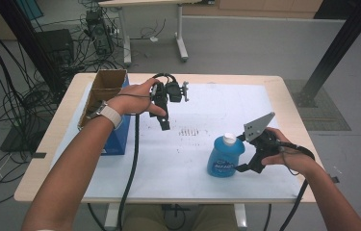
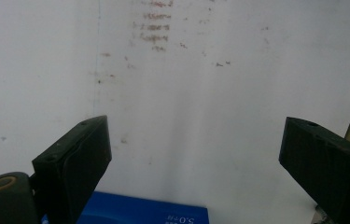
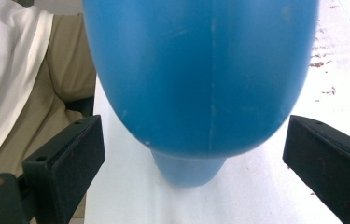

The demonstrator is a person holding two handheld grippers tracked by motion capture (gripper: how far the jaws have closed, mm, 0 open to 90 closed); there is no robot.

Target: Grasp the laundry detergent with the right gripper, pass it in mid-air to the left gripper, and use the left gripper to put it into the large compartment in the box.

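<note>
An open brown cardboard box (image 1: pixel 107 84) stands at upper left of the frame; its contents are hidden. Beside it lies a blue carton (image 2: pixel 140 213) reading "5.0". The squat blue plastic bottle (image 1: pixel 225 157) with pale cap sits lower right on the white worktop (image 1: pixel 183 163), label too blurred to read. The right tool (image 1: pixel 239 167) is open around it; the left tool (image 1: pixel 164 126) is open and empty
</note>
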